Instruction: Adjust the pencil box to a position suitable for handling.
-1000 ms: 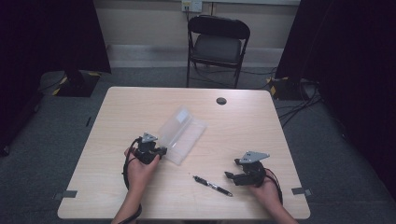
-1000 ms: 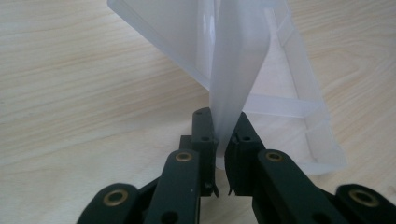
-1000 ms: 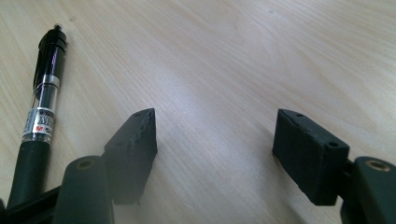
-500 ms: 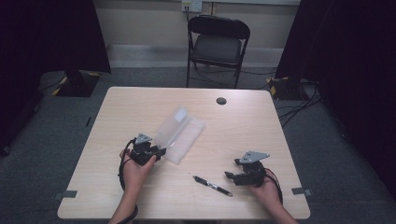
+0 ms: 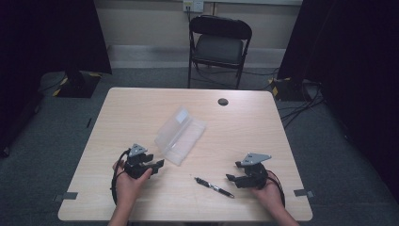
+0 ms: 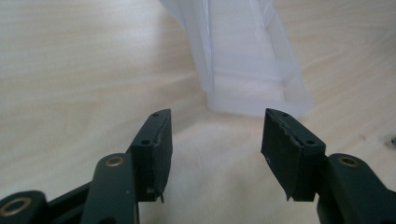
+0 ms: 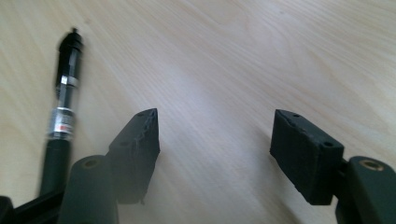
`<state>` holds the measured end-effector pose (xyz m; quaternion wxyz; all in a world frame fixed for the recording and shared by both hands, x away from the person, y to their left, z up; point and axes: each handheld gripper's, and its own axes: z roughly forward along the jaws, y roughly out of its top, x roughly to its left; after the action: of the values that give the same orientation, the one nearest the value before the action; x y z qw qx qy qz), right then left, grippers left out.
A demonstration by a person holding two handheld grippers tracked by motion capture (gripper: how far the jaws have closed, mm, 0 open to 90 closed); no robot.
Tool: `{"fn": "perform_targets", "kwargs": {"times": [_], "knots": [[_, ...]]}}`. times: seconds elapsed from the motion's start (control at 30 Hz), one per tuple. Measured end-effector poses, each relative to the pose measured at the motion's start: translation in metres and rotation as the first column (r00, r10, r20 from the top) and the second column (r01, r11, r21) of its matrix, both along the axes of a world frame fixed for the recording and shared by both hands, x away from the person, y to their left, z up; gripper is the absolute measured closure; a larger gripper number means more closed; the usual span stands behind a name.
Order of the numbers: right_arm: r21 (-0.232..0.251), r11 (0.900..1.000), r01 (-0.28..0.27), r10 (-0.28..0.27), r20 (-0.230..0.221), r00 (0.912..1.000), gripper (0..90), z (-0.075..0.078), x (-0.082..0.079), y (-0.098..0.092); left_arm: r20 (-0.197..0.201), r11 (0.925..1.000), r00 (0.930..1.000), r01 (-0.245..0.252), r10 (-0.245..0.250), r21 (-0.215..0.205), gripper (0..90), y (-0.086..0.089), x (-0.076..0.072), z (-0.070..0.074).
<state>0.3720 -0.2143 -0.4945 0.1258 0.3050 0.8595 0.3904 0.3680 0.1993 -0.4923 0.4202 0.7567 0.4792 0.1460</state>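
An open clear plastic case [image 5: 181,134] lies on the wooden table [image 5: 141,108], left of centre. My left gripper [image 5: 159,165] sits just in front of the case's near end, pointing at it. Its jaws have just been opening and nothing is between them. In the left gripper view the case end [image 6: 243,60] lies a short way beyond the open left gripper [image 6: 215,135]. A black pen [image 5: 214,187] lies near the front edge. My right gripper [image 5: 230,179] rests open just right of the pen. In the right gripper view the pen [image 7: 63,107] lies outside the left jaw of the right gripper [image 7: 215,135].
A black folding chair [image 5: 219,42] stands beyond the table's far edge. A small black round cap [image 5: 223,101] sits in the table top near that edge. Cables [image 5: 301,101] run over the floor at the right.
My left gripper has drawn back from the case toward the person and its jaws have opened. The case, the pen and the right gripper have stayed put.
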Motion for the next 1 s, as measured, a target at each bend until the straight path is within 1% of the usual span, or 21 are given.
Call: {"fn": "perform_targets", "kwargs": {"times": [0.03,0.13,0.17,0.2,0.23,0.27,0.3,0.33,0.37,0.43,0.47,0.57,0.6,0.67,0.7,0.73,0.77,0.8,0.9,0.97,1.0], "knots": [[0.010,1.000,0.000,0.000,-0.005,1.0000,32.2,0.003,-0.002,0.001,0.003,1.0000,1.0000,0.005,-0.005,0.001,41.1,0.000,-0.003,-0.002],[0.049,0.998,-0.040,0.041,-0.023,0.9989,36.3,0.010,-0.008,0.004,0.007,0.9996,0.9996,0.026,-0.026,0.015,38.4,-0.004,-0.012,-0.004],[0.049,0.998,-0.040,0.041,-0.023,0.9989,36.3,0.010,-0.008,0.004,0.007,0.9996,0.9996,0.026,-0.026,0.015,38.5,-0.004,-0.012,-0.004],[0.062,0.994,-0.086,0.088,-0.033,0.9955,40.5,0.013,-0.013,0.010,0.010,0.9982,0.9986,0.051,-0.051,0.032,38.4,-0.010,-0.016,-0.004],[0.062,0.993,-0.101,0.104,-0.036,0.9940,41.5,0.014,-0.015,0.012,0.010,0.9982,0.9986,0.051,-0.051,0.032,38.5,-0.010,-0.016,-0.004],[0.061,0.990,-0.128,0.131,-0.046,0.9904,41.8,0.014,-0.016,0.016,0.012,0.9959,0.9968,0.079,-0.079,0.044,38.5,-0.017,-0.018,-0.003],[0.058,0.989,-0.136,0.139,-0.052,0.9889,42.5,0.014,-0.017,0.019,0.012,0.9959,0.9968,0.079,-0.079,0.044,38.5,-0.017,-0.018,-0.003],[0.068,0.985,-0.157,0.161,-0.064,0.9849,44.2,0.013,-0.018,0.022,0.013,0.9940,0.9946,0.102,-0.103,0.040,38.5,-0.024,-0.020,-0.002],[0.073,0.981,-0.179,0.184,-0.077,0.9799,45.7,0.013,-0.019,0.025,0.016,0.9930,0.9935,0.112,-0.113,0.038,38.5,-0.027,-0.021,-0.002],[0.061,0.976,-0.208,0.212,-0.087,0.9733,47.3,0.011,-0.022,0.031,0.016,0.9926,0.9929,0.117,-0.118,0.031,38.6,-0.030,-0.023,-0.002],[0.054,0.973,-0.226,0.230,-0.097,0.9682,48.5,0.010,-0.023,0.034,0.012,0.9909,0.9911,0.133,-0.133,0.023,38.7,-0.034,-0.025,-0.003],[0.039,0.970,-0.240,0.243,-0.109,0.9638,51.3,0.007,-0.025,0.037,0.009,0.9883,0.9885,0.151,-0.151,0.023,38.6,-0.040,-0.027,-0.005],[0.022,0.969,-0.246,0.246,-0.111,0.9628,54.7,0.005,-0.025,0.038,0.007,0.9875,0.9880,0.154,-0.155,0.031,38.7,-0.042,-0.028,-0.005],[0.010,0.967,-0.255,0.255,-0.105,0.9612,60.0,0.005,-0.026,0.039,0.011,0.9854,0.9856,0.168,-0.169,0.026,38.7,-0.045,-0.028,-0.004],[-0.001,0.966,-0.258,0.256,-0.098,0.9616,63.8,0.006,-0.025,0.040,0.010,0.9838,0.9841,0.177,-0.177,0.028,38.6,-0.046,-0.029,-0.004],[-0.005,0.965,-0.262,0.260,-0.096,0.9608,69.1,0.006,-0.025,0.041,0.015,0.9822,0.9822,0.187,-0.187,0.018,38.7,-0.048,-0.029,-0.004],[0.000,0.962,-0.272,0.271,-0.103,0.9571,75.0,0.006,-0.025,0.041,0.016,0.9804,0.9806,0.195,-0.195,0.029,38.7,-0.048,-0.029,-0.003],[0.001,0.959,-0.284,0.283,-0.103,0.9536,78.5,0.005,-0.025,0.043,0.016,0.9797,0.9796,0.200,-0.200,0.016,38.9,-0.050,-0.029,-0.003],[-0.026,0.951,-0.308,0.304,-0.097,0.9476,79.1,0.007,-0.024,0.049,0.017,0.9782,0.9780,0.208,-0.208,0.007,39.3,-0.050,-0.029,0.000],[-0.029,0.943,-0.332,0.328,-0.096,0.9399,79.2,0.007,-0.021,0.054,0.023,0.9772,0.9769,0.212,-0.212,0.006,39.2,-0.050,-0.029,0.000],[-0.028,0.937,-0.349,0.345,-0.097,0.9336,79.3,0.007,-0.019,0.056,0.022,0.9767,0.9764,0.215,-0.215,0.005,39.3,-0.050,-0.029,0.001]]}}
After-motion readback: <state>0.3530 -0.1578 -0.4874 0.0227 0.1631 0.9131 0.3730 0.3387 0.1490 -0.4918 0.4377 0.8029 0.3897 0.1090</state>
